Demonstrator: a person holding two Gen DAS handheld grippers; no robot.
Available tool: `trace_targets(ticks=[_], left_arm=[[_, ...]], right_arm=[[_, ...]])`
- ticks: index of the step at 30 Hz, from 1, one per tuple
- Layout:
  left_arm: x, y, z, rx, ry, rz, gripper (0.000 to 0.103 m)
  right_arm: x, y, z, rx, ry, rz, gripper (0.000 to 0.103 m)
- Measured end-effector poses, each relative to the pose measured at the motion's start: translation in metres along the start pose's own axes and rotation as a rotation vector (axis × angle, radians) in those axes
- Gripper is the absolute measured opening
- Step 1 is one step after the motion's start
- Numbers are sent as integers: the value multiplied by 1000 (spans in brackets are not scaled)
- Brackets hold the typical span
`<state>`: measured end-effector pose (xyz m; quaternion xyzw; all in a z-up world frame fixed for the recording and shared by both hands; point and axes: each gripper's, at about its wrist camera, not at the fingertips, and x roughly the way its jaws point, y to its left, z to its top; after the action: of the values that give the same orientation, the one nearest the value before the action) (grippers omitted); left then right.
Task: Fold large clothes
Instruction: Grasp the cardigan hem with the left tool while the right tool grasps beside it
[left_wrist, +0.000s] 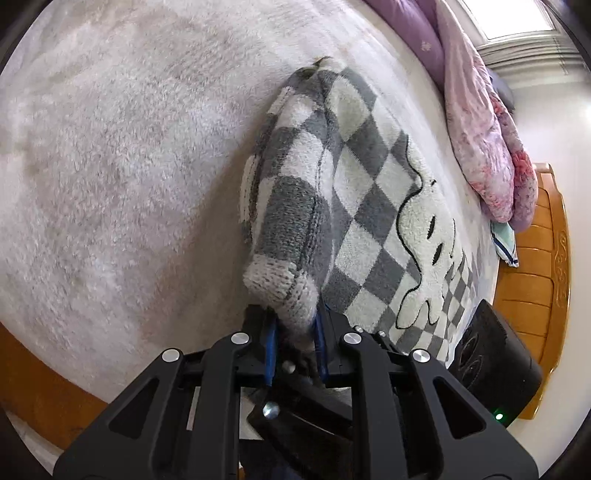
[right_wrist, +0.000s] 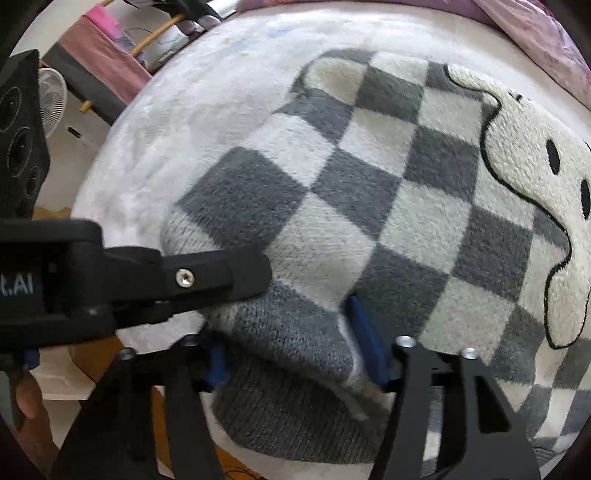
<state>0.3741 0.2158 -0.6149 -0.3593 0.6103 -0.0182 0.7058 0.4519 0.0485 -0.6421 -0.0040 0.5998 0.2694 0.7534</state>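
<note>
Gripping the ribbed grey-and-white cuff (left_wrist: 282, 291) of a fluffy grey-and-white checked knit sweater (left_wrist: 373, 206), the left gripper (left_wrist: 293, 332) has its blue-padded jaws drawn narrow on that fold of knit, which stands up out of the jaws as a raised ridge of sleeve. Item, nearest: the right gripper (right_wrist: 295, 354), jaws about half apart, straddles the sweater's grey ribbed hem (right_wrist: 291, 410) at the near corner; a fold of knit lies between the blue pads (right_wrist: 364, 332), but whether they press on it cannot be told, since the cloth hides the contact. Item, just beyond: seen from the right wrist, the left gripper's black finger comes in from the left edge and lies across the same corner, so both tools meet at one end of the garment, the left being the one with a sure hold. Item, farther: the sweater's body runs away from both grippers along its long axis, toward the far side of the pale pink plush bedcover (left_wrist: 122, 177) on which it lies flat, with a white cartoon figure outlined in black (left_wrist: 424, 236) on its front. Item, farthest: a pink-and-purple floral quilt (left_wrist: 491, 147) is bunched along the far edge, beside an orange wooden bed frame (left_wrist: 543, 258). Judgement: the coming fold likely carries the near corner away along that long axis.
</note>
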Motion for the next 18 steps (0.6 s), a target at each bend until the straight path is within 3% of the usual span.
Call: trace_targets(ticks=[2,5,7,8,9,13,16,18], left_arm=[[1,-4,-1,-15,9,-5,19],[-17,-23,-6,0,-42,-55,30],[-40,-36,-10,2,-96,-148,65],[-50,-39,-12,-5,-138,-155,71],[-65,-44,-14,-15,-211,-141,72],[-88,-53,-16,-32,-325,-26,72],[-79,-70,-18,-2,-316,71,72],[-67,-87,-22,3,-293,41,72]], right_arm=[[-1,-4,1,32,5,6,25],[-14,-25,3,133,1,88,21],[-28,-40,4,197,-10,154,21],[-37,-47,5,226,-23,194,20],[-44,-51,6,243,-33,222,20],[-84,-91,6,393,-108,371,20],[-122,-136,-2,504,-194,433,19],[-150,-174,-15,583,-253,446,19]])
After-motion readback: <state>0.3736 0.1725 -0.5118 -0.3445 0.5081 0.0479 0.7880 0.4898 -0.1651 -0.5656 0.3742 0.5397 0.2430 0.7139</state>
